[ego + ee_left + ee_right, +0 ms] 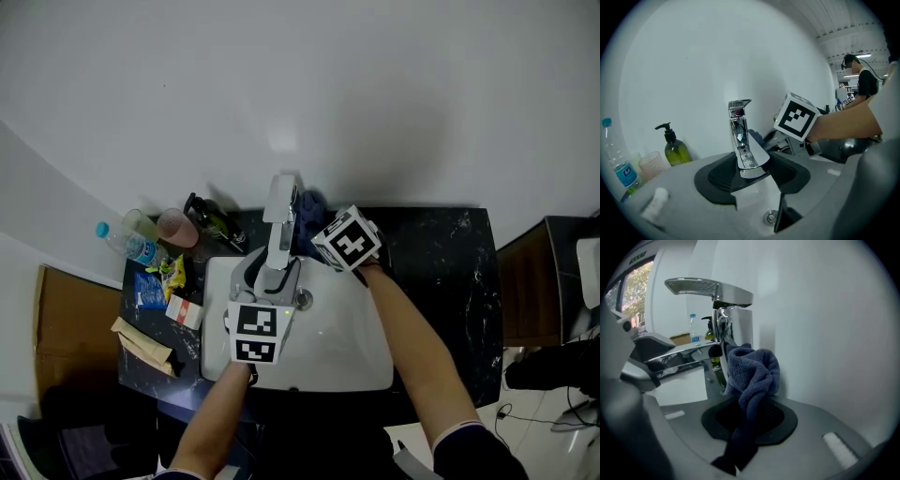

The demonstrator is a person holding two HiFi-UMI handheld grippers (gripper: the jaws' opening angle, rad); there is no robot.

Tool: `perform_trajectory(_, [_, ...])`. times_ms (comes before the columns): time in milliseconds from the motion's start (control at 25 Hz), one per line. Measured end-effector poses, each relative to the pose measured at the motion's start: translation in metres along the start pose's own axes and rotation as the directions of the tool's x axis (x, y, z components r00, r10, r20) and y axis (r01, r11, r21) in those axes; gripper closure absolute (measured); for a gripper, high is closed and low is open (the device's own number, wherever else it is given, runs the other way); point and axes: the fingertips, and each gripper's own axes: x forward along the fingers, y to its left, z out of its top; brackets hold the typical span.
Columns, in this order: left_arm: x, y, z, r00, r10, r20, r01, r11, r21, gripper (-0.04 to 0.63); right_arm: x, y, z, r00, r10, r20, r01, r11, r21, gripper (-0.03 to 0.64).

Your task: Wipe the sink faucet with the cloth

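At the back edge of the sink (356,361), midway along it, stands the faucet (279,223): a squared chrome column with a flat lever on top and a short, flat spout slanting out over the white basin. Its metal is bright and mirror-like, and in the left gripper view I can see reflections running down its front face.

I have my left tool (272,274) reaching in from the near side of the sink. Its dark pads sit against the two sides of the spout's end, so I read it as clamped on the faucet.

My right tool (315,223) comes in from the right edge of the sink, jaws pinched on the cloth (309,202), a dark blue towelling rag. One end trails down between the pads. The rest is bunched into a soft lump pressed against the right rear side of the faucet's column, below the lever. From my left tool's side only a dark fold of it shows behind the column.

Toward the back left corner of the dark table (441,262) I see a green soap bottle (214,223) with a black pump, a pink cup (176,228) just beside it, and a clear water bottle (127,242) with a blue cap nearer the left edge.
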Motion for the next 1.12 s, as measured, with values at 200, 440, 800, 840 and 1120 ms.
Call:
perform_trajectory(200, [0.000, 0.000, 0.000, 1.000, -0.002, 0.004, 0.002, 1.000, -0.003, 0.371, -0.012, 0.031, -0.010, 0.993, 0.109, 0.040, -0.110, 0.993, 0.038, 0.538])
perform_trajectory(440, [0.000, 0.000, 0.000, 1.000, 0.004, 0.013, -0.004, 1.000, -0.010, 0.371, -0.034, 0.049, 0.011, 0.944, 0.238, 0.227, -0.275, 0.949, 0.151, 0.540])
perform_trajectory(800, [0.000, 0.000, -0.001, 1.000, -0.001, 0.004, 0.001, 1.000, -0.007, 0.371, -0.073, 0.016, 0.055, 0.929, 0.145, 0.340, -0.190, 0.977, 0.102, 0.541])
perform_trajectory(840, [0.000, -0.001, -0.001, 1.000, 0.000, 0.004, 0.001, 1.000, -0.009, 0.371, -0.076, 0.013, 0.064, 0.928, 0.139, 0.346, -0.179, 0.980, 0.086, 0.541])
perform_trajectory(1120, [0.001, -0.001, 0.000, 1.000, 0.000, 0.000, 0.000, 1.000, -0.006, 0.371, -0.092, -0.014, 0.116, 0.926, 0.064, 0.372, -0.062, 0.998, -0.017, 0.541])
